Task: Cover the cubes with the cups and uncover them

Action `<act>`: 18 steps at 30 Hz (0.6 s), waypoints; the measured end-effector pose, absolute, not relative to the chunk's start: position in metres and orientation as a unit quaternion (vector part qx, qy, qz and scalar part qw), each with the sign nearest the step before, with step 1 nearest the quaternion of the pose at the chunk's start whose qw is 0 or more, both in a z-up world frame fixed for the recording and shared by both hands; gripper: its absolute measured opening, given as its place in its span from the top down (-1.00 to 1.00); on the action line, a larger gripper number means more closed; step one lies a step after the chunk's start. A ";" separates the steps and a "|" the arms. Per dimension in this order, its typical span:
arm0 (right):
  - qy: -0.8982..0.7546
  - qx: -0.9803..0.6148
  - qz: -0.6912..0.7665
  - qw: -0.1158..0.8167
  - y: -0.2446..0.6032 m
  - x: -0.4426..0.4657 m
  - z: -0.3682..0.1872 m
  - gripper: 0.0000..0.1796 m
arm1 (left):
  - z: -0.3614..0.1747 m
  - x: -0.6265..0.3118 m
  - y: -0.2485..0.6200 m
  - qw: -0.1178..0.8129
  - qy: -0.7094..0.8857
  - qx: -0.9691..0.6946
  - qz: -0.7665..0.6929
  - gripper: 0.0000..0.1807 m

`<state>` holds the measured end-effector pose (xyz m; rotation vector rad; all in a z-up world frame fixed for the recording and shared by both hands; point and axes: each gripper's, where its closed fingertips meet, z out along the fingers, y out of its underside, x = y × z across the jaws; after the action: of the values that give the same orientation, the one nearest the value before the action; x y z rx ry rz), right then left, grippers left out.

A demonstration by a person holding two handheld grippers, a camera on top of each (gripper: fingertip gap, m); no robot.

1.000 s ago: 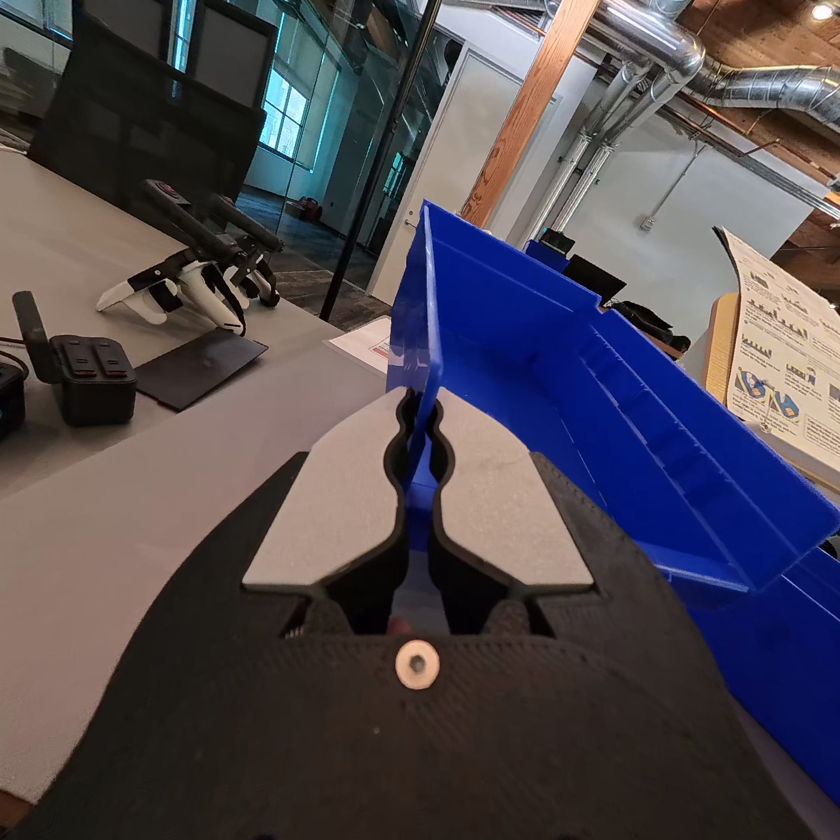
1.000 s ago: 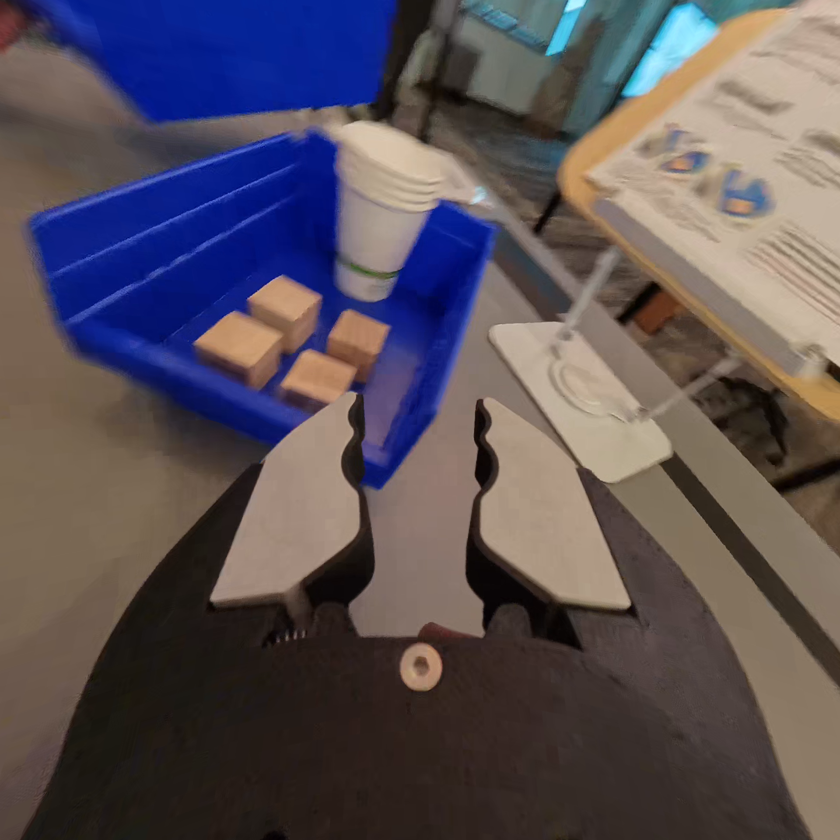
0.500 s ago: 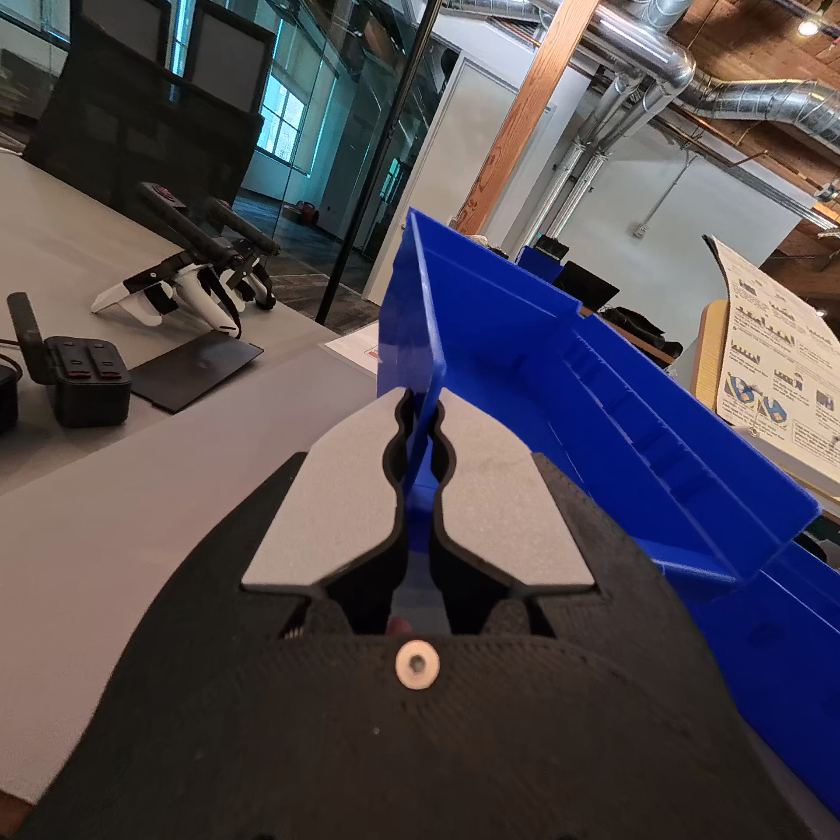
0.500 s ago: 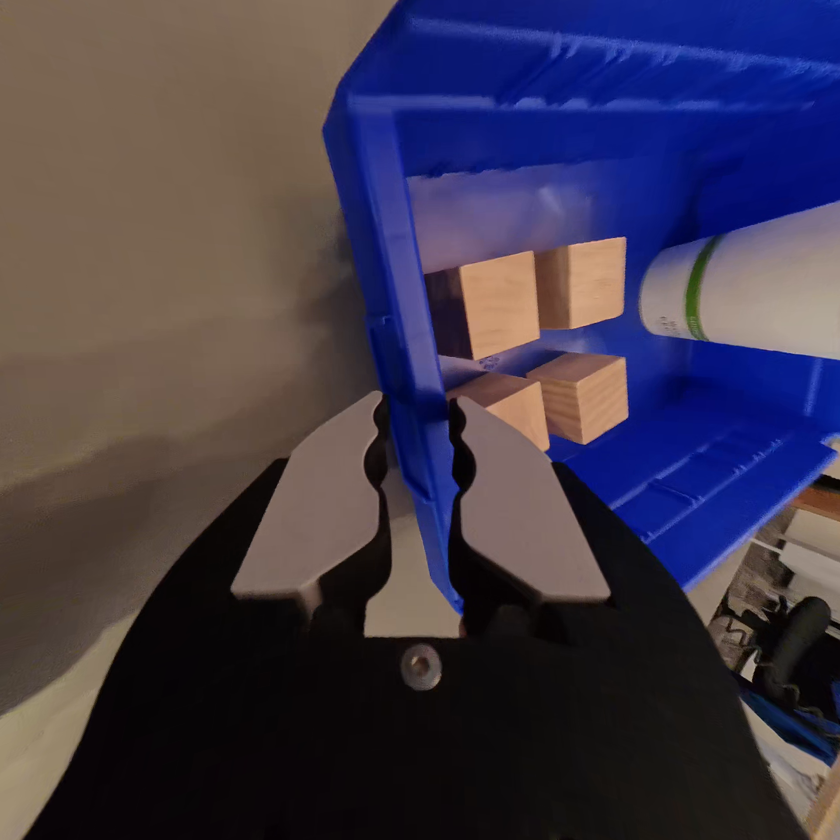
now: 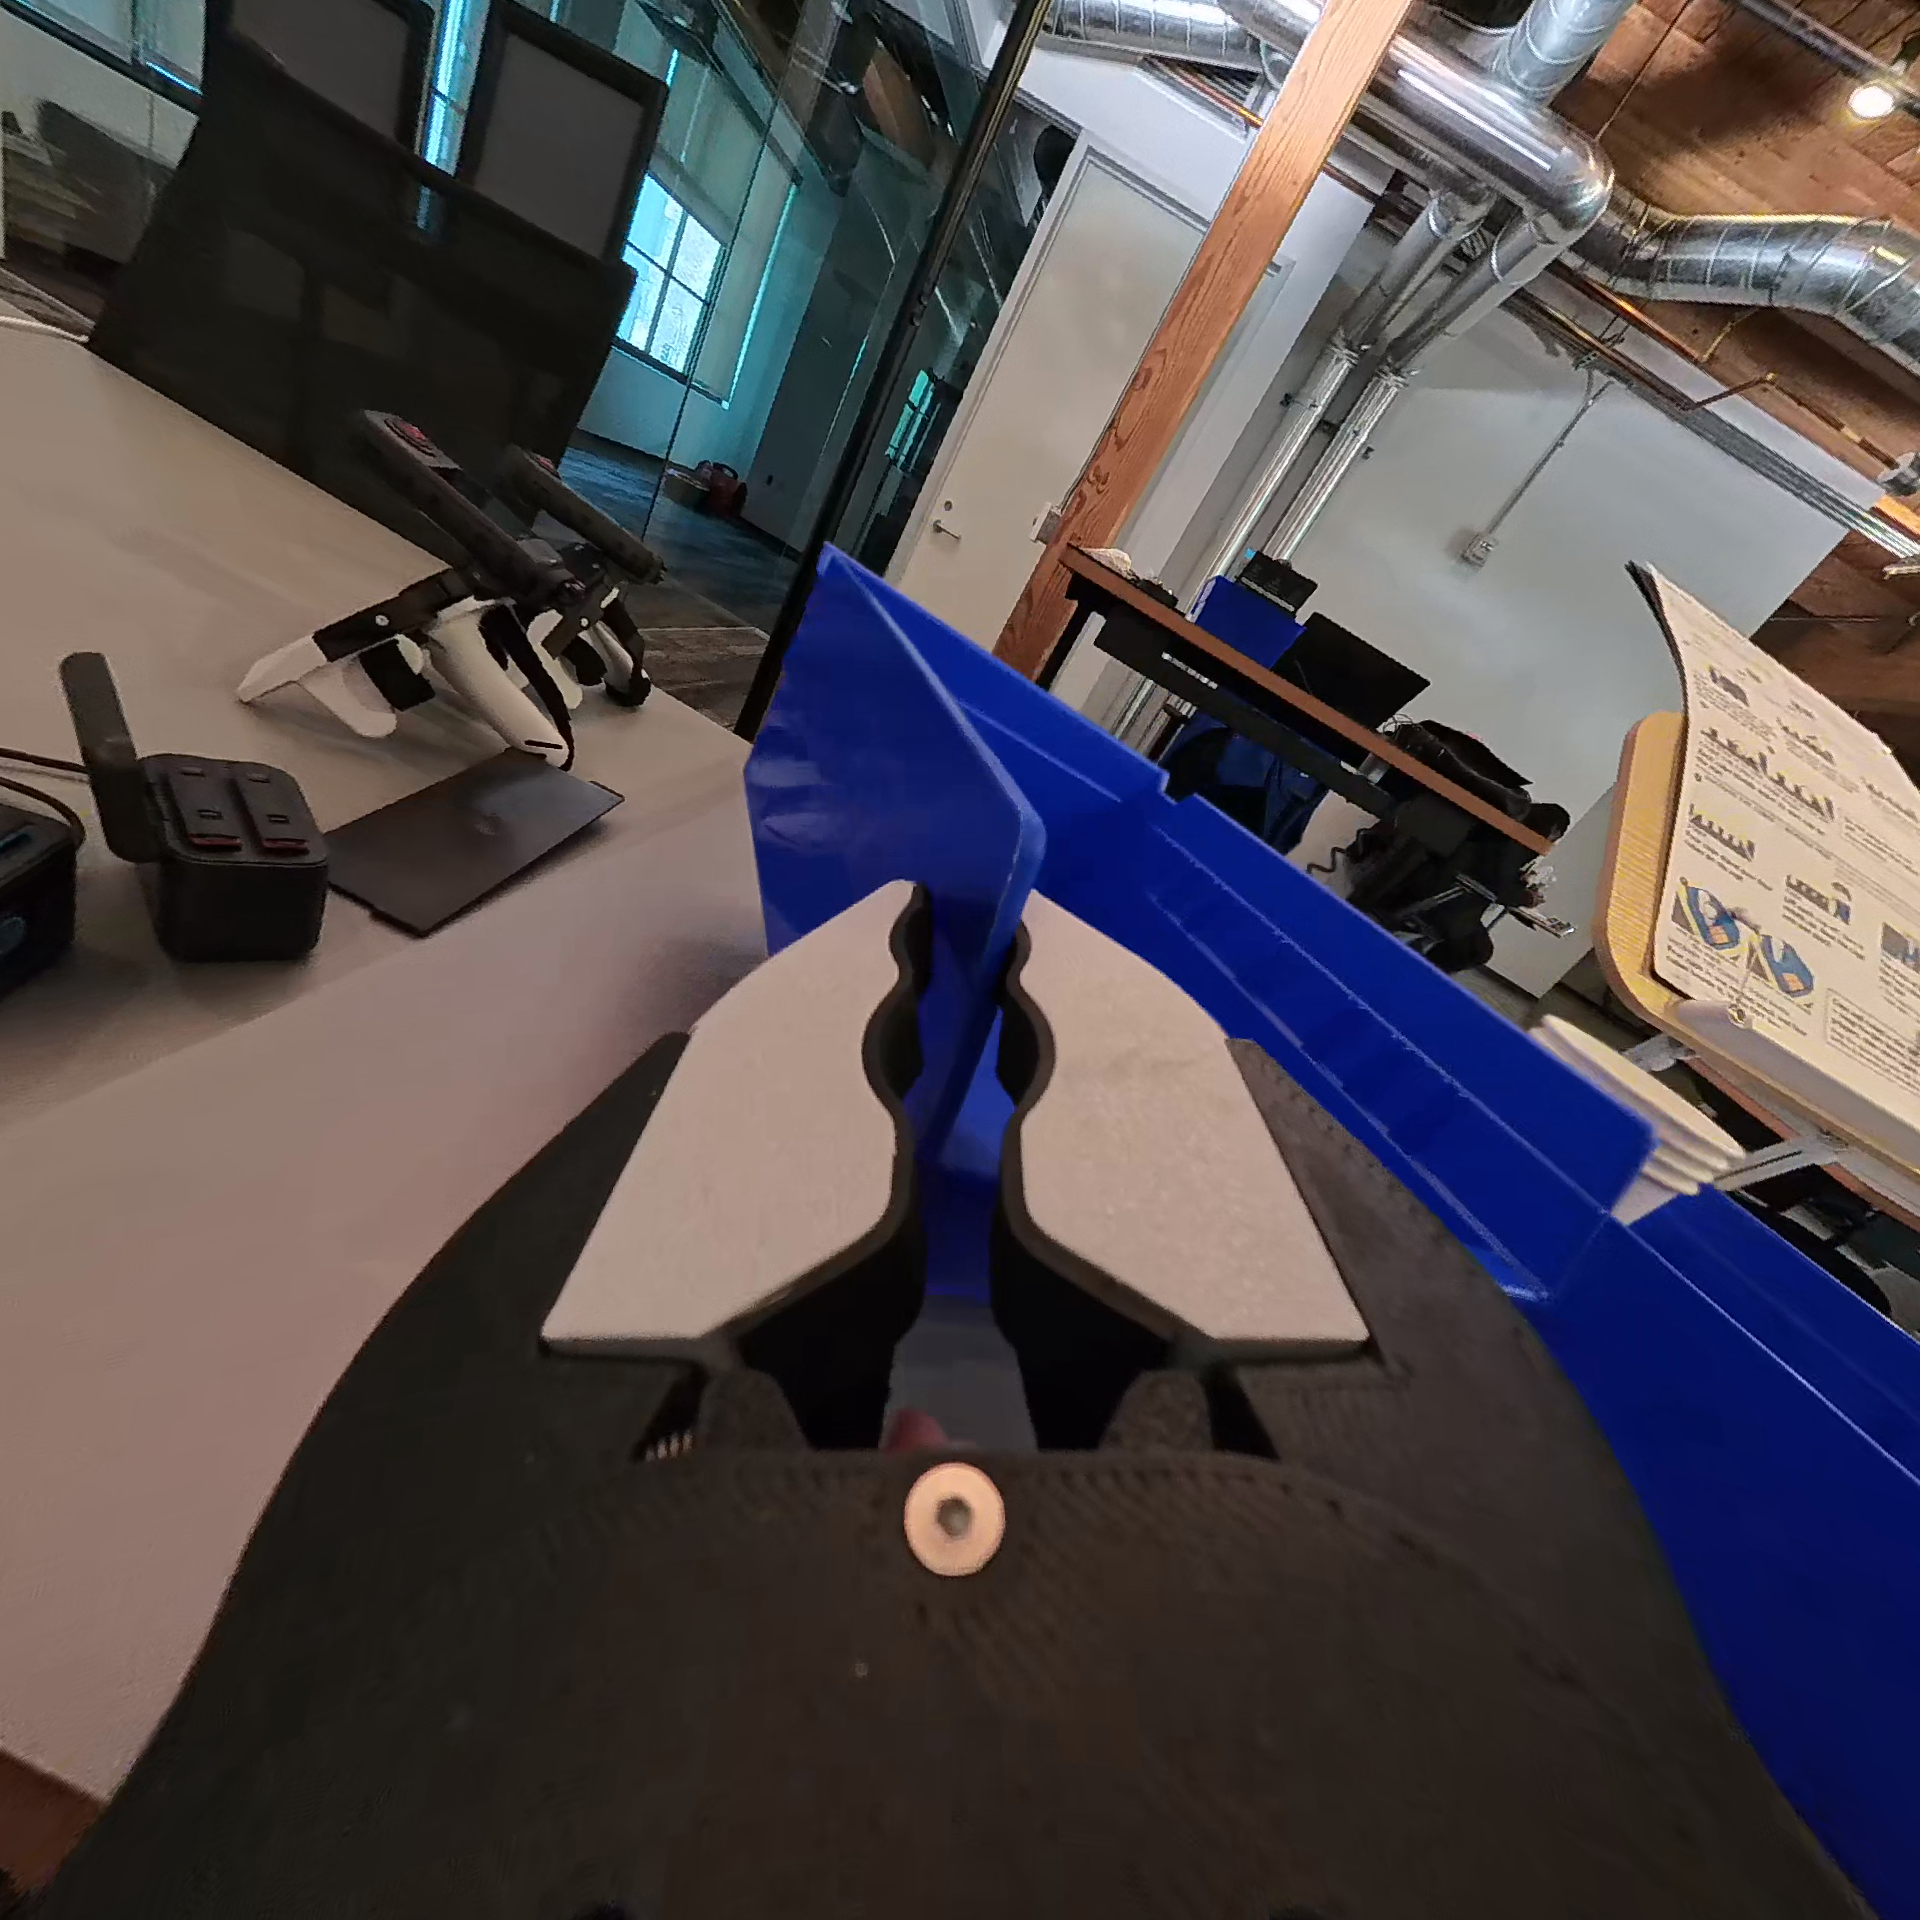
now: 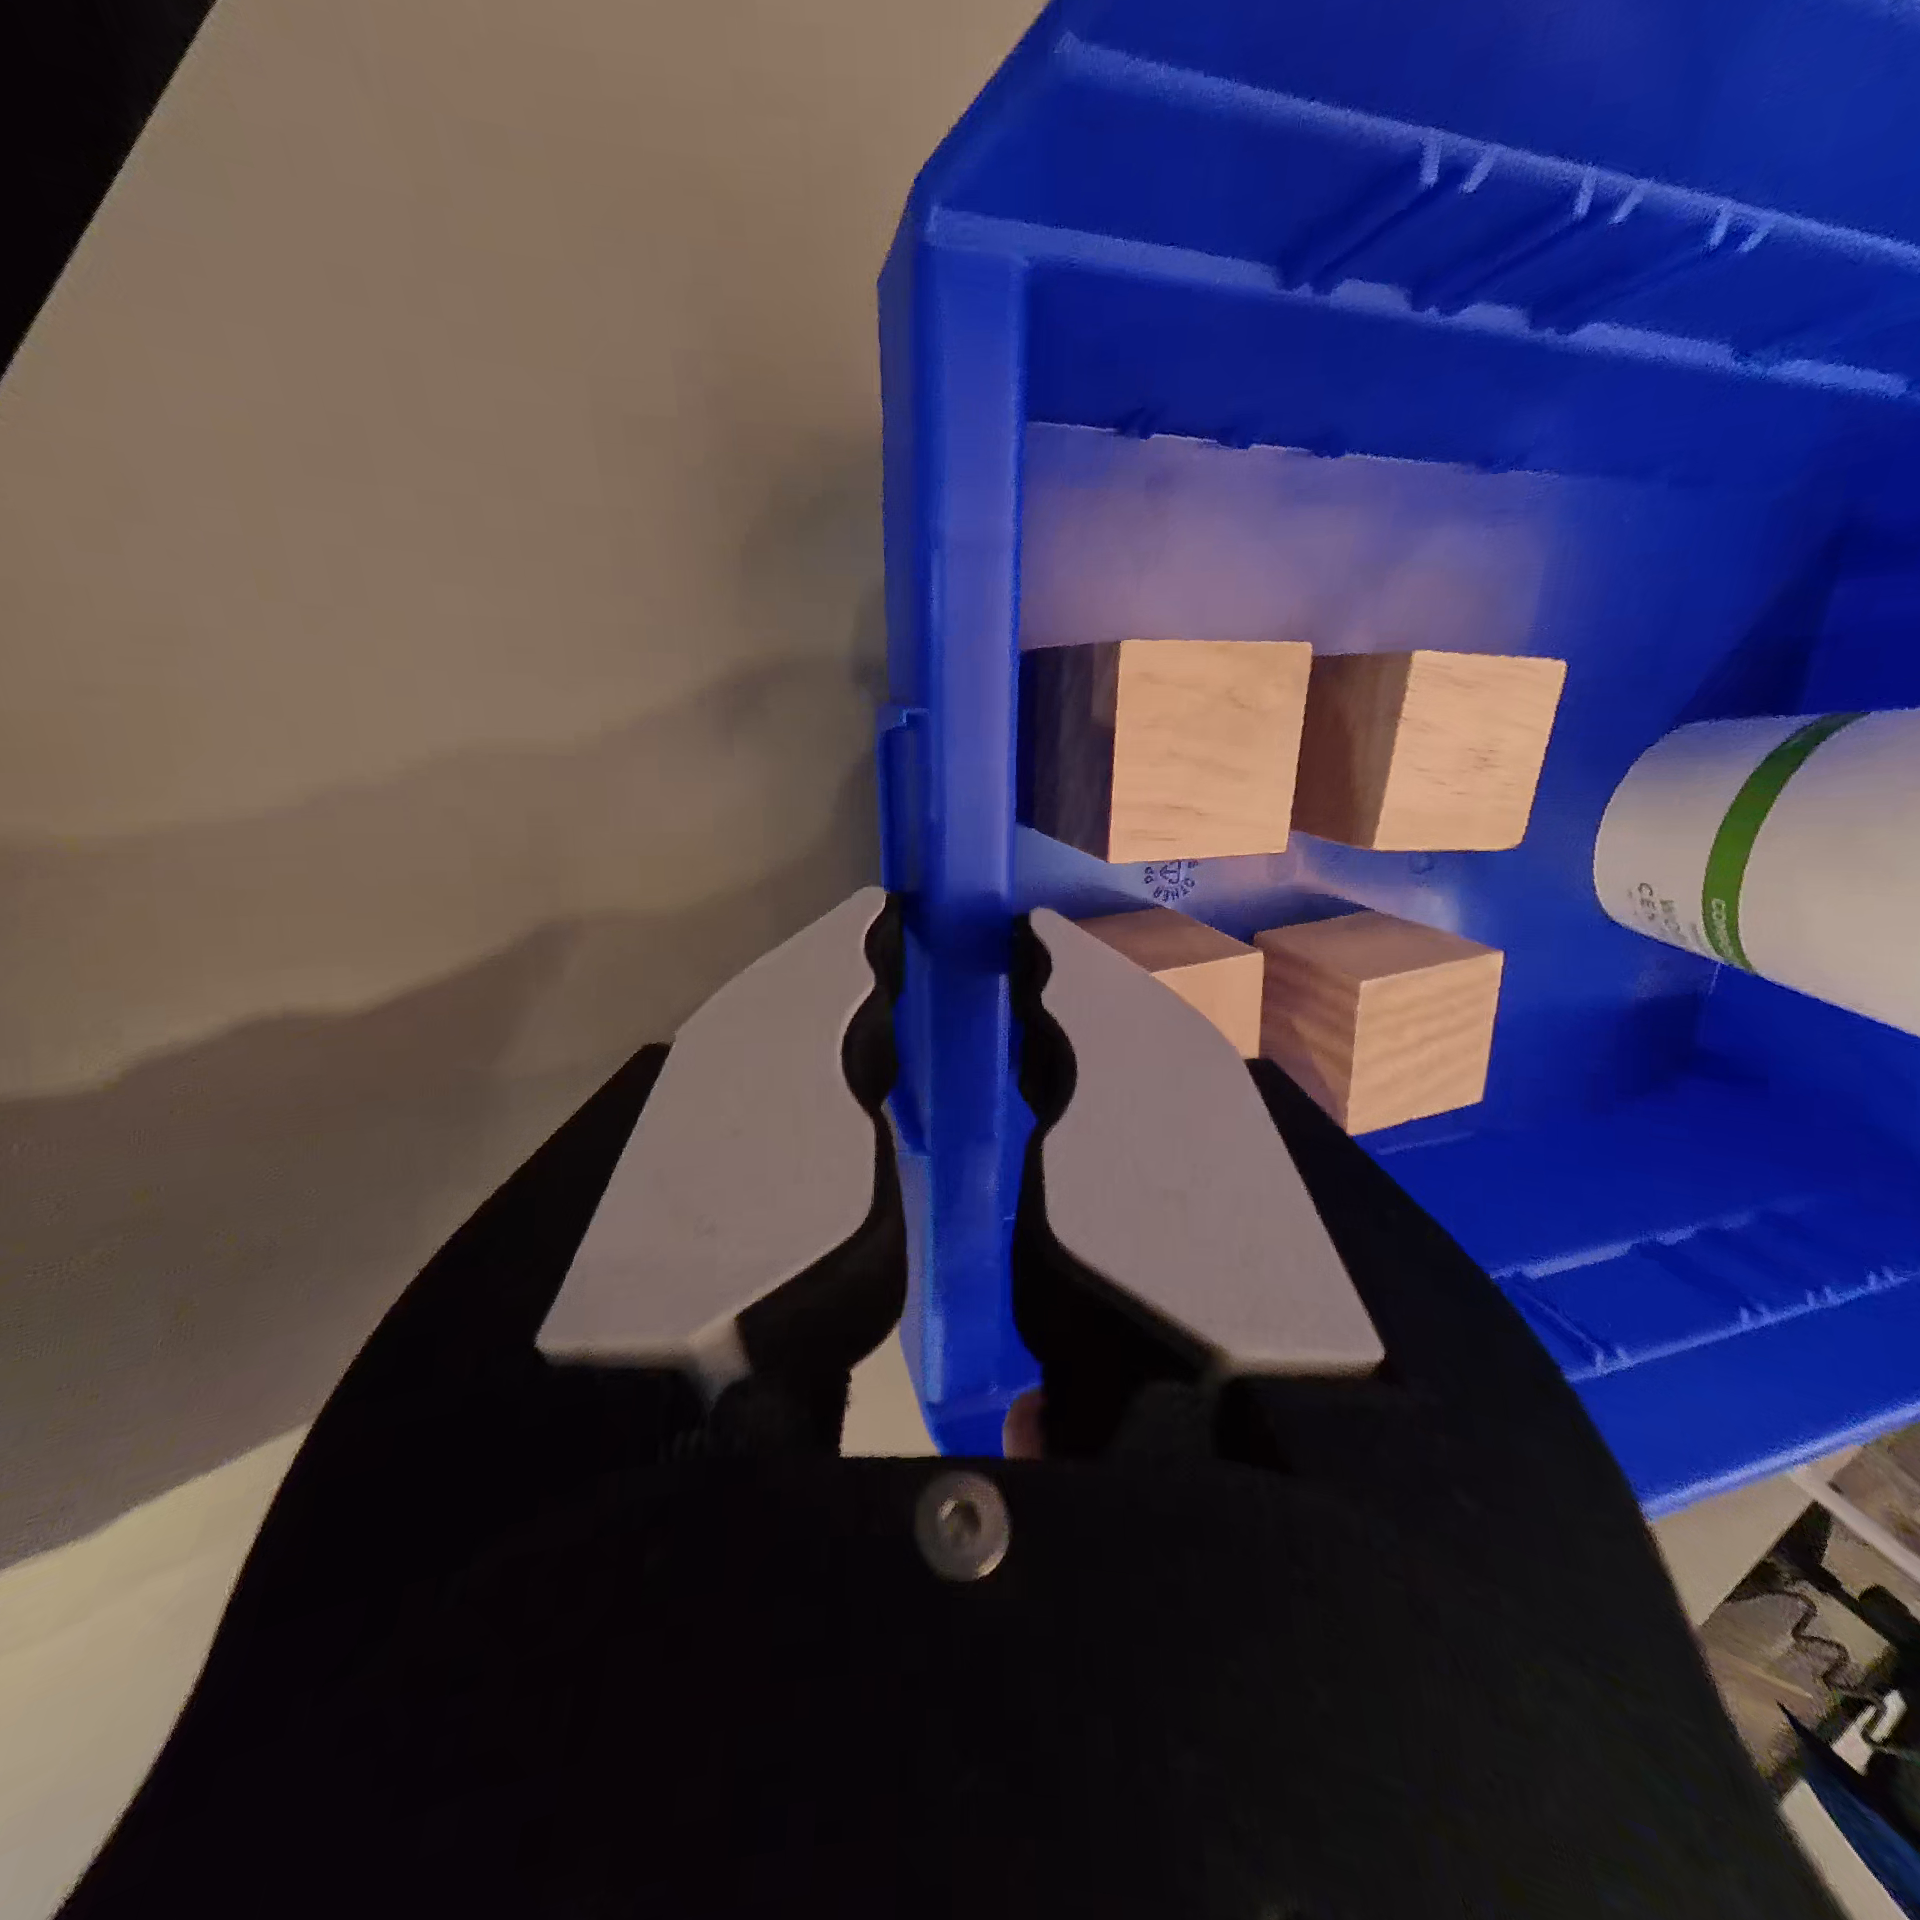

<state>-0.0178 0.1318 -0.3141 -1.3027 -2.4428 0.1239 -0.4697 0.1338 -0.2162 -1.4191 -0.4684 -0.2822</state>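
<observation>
- Left wrist view: my left gripper (image 5: 961,935) is clamped on the thin wall of a blue bin (image 5: 1299,935). The wall sits between the 2 gray fingers (image 5: 748,1153), which are squeezed onto it.
- The bin stands on a gray table (image 5: 208,1143) and runs away to the right.
- At the far right end of the bin I see the white rims of the cups (image 5: 1652,1132), stacked together.
- On the table to the left sit a small black box with red buttons (image 5: 223,852), a flat black plate (image 5: 473,836) and 2 white and black handles (image 5: 457,665).
- A poster on a stand (image 5: 1787,894) is off to the right.
- Right wrist view: my right gripper (image 6: 951,935) is closed on the edge of the blue bin (image 6: 1455,353), 1 finger outside and 1 inside.
- 4 wooden cubes (image 6: 1205,748) sit on the bin floor, 2 by 2, close together.
- The white cups (image 6: 1787,842), with a green band, are just beside the cubes, not over them.
- The gray table (image 6: 416,520) is on the left.
</observation>
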 end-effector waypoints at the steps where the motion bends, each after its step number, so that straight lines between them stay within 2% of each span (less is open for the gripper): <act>1: -0.866 -0.464 0.048 0.182 0.133 -0.023 -0.314 0.79 | -0.217 -0.471 0.133 0.724 -0.214 -0.643 -0.125 0.89; 18: -0.795 -0.582 0.032 0.167 0.207 -0.129 -0.314 0.79 | -0.211 -0.485 0.125 0.733 -0.215 -0.638 -0.093 0.90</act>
<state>-0.1290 0.2074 -0.3144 -1.6561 -2.2635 0.0918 -0.4848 0.1246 -0.2114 -1.4043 -0.4732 -0.2049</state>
